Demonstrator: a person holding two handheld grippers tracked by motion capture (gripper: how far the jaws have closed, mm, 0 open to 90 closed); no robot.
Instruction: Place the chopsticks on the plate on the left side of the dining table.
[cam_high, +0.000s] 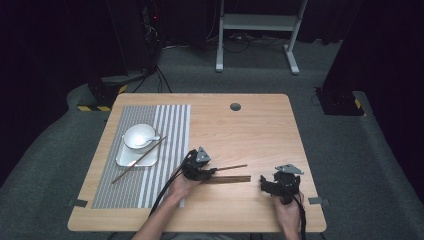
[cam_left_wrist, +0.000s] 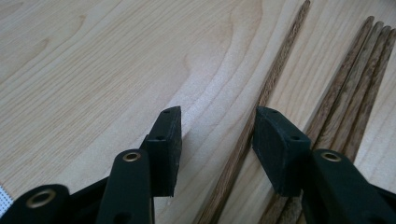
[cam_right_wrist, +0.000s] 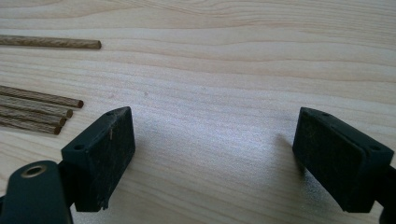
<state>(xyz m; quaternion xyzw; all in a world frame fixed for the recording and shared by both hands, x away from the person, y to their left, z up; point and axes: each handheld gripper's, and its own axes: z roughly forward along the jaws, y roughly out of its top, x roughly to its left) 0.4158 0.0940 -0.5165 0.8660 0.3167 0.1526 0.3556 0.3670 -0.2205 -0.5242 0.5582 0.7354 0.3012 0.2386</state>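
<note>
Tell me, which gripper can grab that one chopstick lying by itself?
Probably the left gripper. Its open jaws already sit on either side of the lone chopstick. The right gripper is open too, beyond the chopsticks' ends.

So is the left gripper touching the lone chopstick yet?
Apart. In the left gripper view the lone chopstick runs through the left gripper, table showing between it and the left pad.

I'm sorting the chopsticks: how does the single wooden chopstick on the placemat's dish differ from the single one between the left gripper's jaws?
The dark wooden chopstick on the white dish leans diagonally on the dish by the bowl; the lone wooden chopstick lies flat on the bare table between the open left gripper jaws, beside a bundle. Both are slim brown sticks.
</note>
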